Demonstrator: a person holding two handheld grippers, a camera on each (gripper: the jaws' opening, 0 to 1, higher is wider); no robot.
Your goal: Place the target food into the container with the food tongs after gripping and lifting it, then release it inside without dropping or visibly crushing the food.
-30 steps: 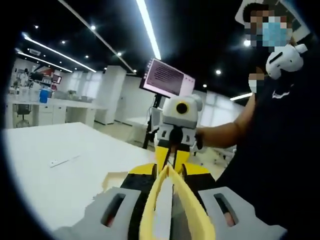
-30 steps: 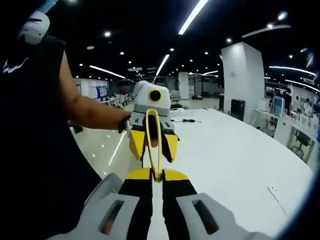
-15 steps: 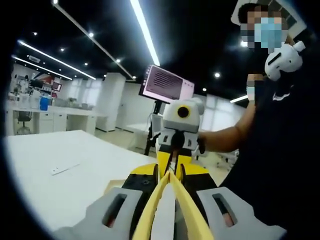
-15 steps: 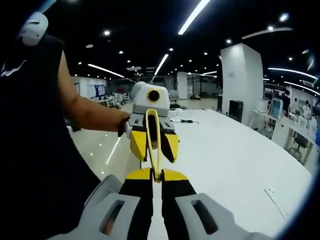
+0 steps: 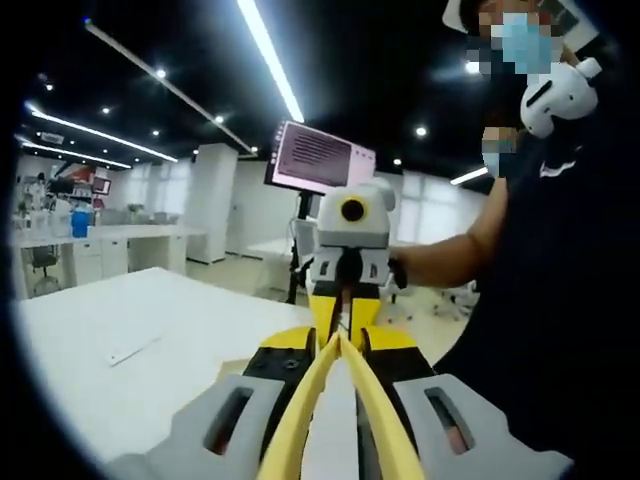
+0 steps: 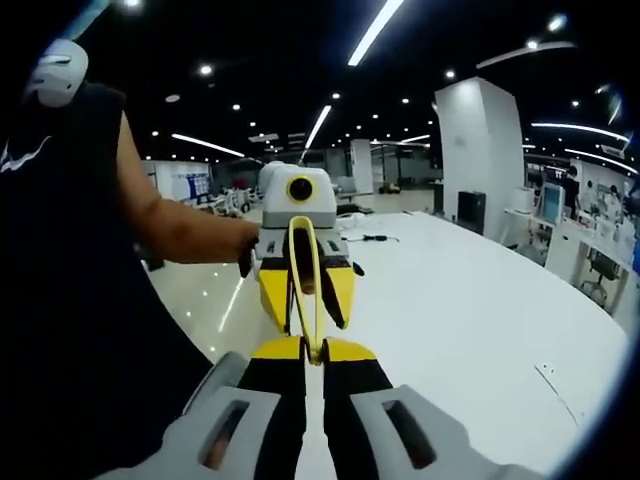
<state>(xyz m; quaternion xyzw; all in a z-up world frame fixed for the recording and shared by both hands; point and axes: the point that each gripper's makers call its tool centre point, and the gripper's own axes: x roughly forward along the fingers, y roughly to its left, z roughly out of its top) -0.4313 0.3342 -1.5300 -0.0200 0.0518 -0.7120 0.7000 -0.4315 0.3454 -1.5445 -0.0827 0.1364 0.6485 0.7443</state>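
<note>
The person wears a black sleeveless top (image 5: 560, 260) with a small white mark on the chest — it takes up the right of the left gripper view and the left of the right gripper view. A white rounded device (image 5: 558, 92) sits at the shoulder, upper right. Each handheld gripper has grey jaw bases with slotted openings, black-and-yellow blocks further out, and a white housing — the left gripper (image 6: 300, 290) and the right gripper (image 5: 348, 300) look alike.
</note>
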